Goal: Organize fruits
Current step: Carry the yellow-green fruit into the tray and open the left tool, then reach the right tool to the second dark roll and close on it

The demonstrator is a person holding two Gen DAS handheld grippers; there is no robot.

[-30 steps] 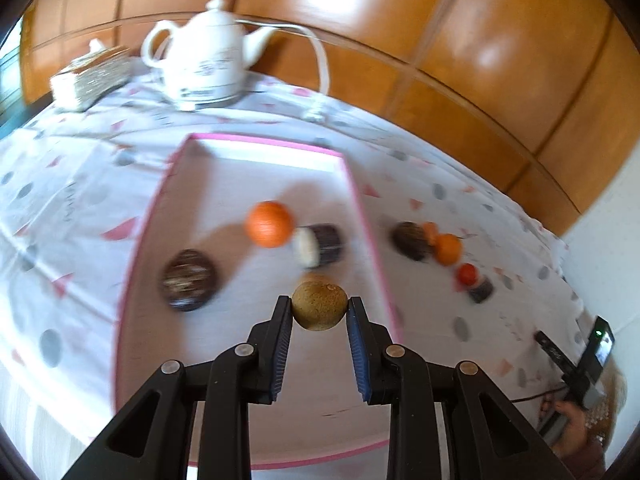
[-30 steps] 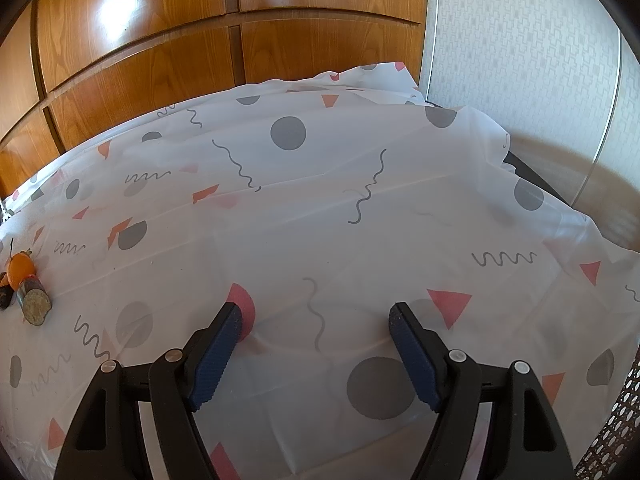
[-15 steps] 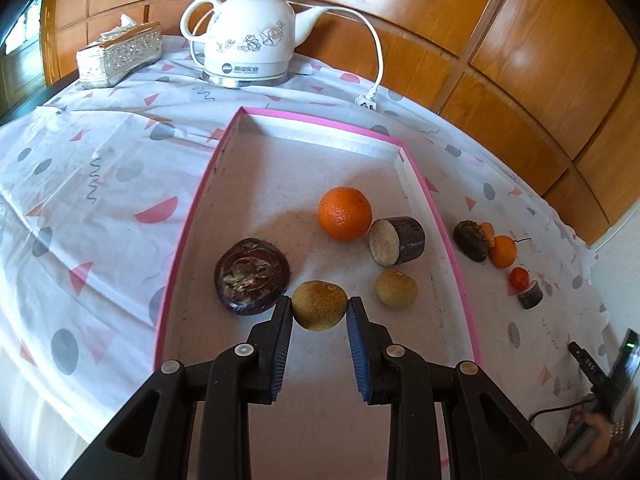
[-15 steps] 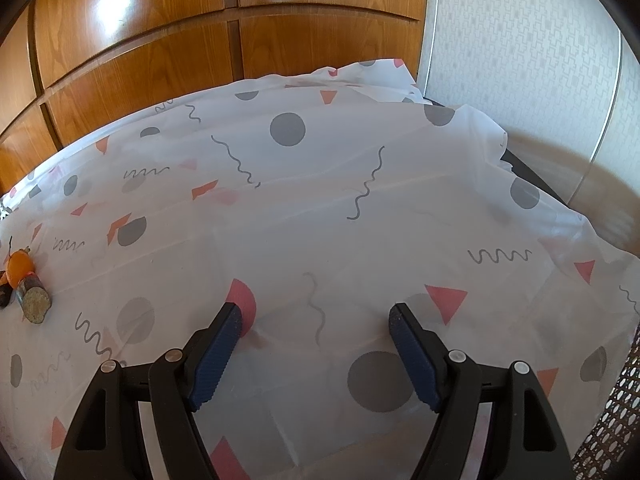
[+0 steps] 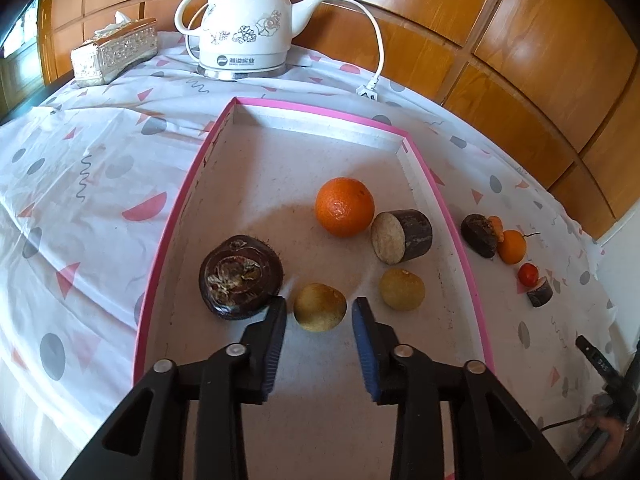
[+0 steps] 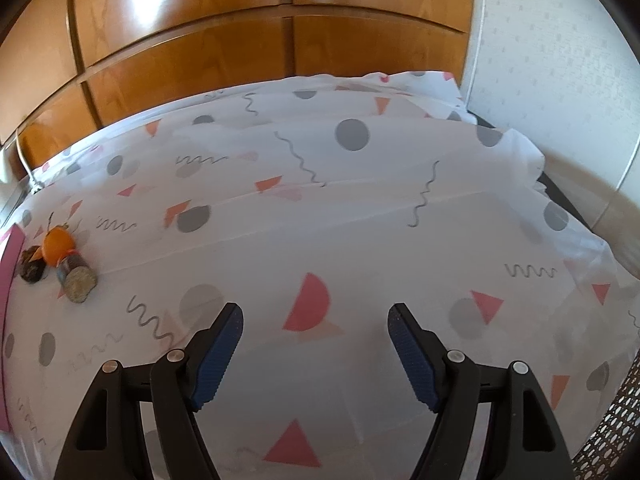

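A pink-rimmed tray (image 5: 176, 216) holds an orange (image 5: 344, 206), a dark cut cane piece (image 5: 402, 236), a dark round fruit (image 5: 240, 277) and two yellow-brown round fruits (image 5: 402, 289). My left gripper (image 5: 320, 308) is open, with one yellow-brown fruit (image 5: 319, 306) lying on the tray floor between the jaws, gaps on both sides. On the cloth right of the tray lie a dark piece (image 5: 478, 235), a small orange (image 5: 511, 246), a red fruit (image 5: 528, 273) and a cane stub (image 5: 540, 291). My right gripper (image 6: 316, 328) is open and empty above the cloth; the small orange (image 6: 58, 243) and cane stub (image 6: 77, 277) show far left.
A white electric kettle (image 5: 245, 28) with cord and plug (image 5: 368, 91) stands behind the tray, a tissue box (image 5: 114, 53) to its left. Wood panelling runs behind the table. The cloth edge drops off at the right (image 6: 560, 208).
My left gripper has lowered over the tray and opened, letting go of the yellow-brown fruit, which now rests on the tray floor. My right gripper view has shifted slightly to the left.
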